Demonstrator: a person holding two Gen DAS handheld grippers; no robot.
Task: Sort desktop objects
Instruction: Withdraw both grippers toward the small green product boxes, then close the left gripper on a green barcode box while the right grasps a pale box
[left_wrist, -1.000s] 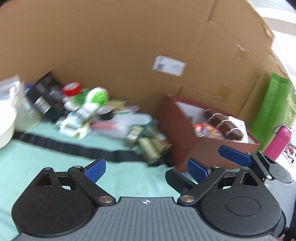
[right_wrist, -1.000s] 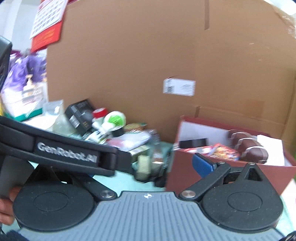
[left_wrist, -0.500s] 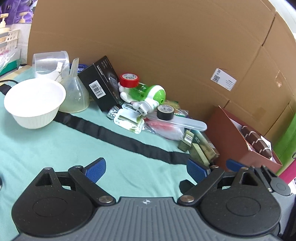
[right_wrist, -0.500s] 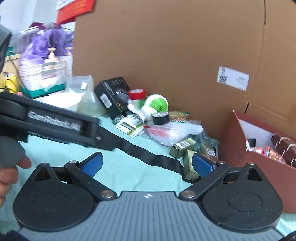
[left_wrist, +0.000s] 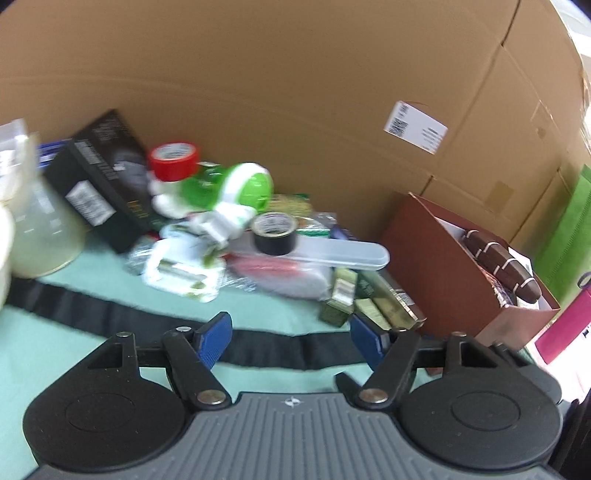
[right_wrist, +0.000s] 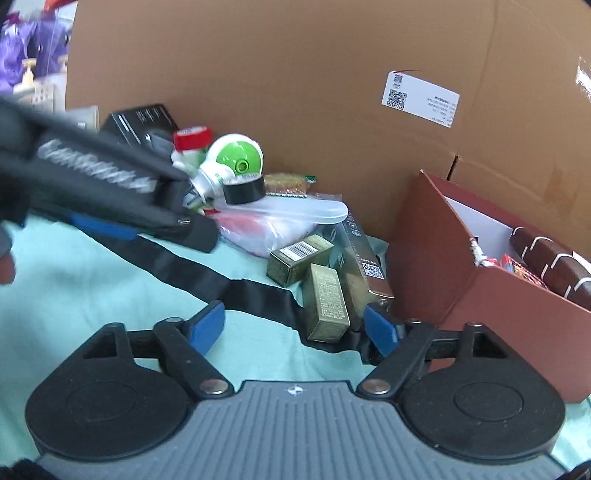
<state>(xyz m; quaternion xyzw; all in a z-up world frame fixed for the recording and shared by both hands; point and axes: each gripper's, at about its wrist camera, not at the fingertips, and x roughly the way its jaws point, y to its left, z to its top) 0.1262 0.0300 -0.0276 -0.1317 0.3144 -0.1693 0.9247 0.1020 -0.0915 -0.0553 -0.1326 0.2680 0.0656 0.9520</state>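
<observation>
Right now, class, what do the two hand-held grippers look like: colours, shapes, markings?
Each gripper, left and right, has black linkage arms, blue finger pads, two round black discs and a ribbed grey body with a small white emblem. The left gripper's side carries blurred white lettering.

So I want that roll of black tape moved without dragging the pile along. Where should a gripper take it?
Grip the black tape roll across its outer wall, coming from above. It lies flat, hole up, on the clear plastic case, so its round sides look free. The green-and-white bottle sits close behind it, so a level approach from there seems blocked.
</observation>
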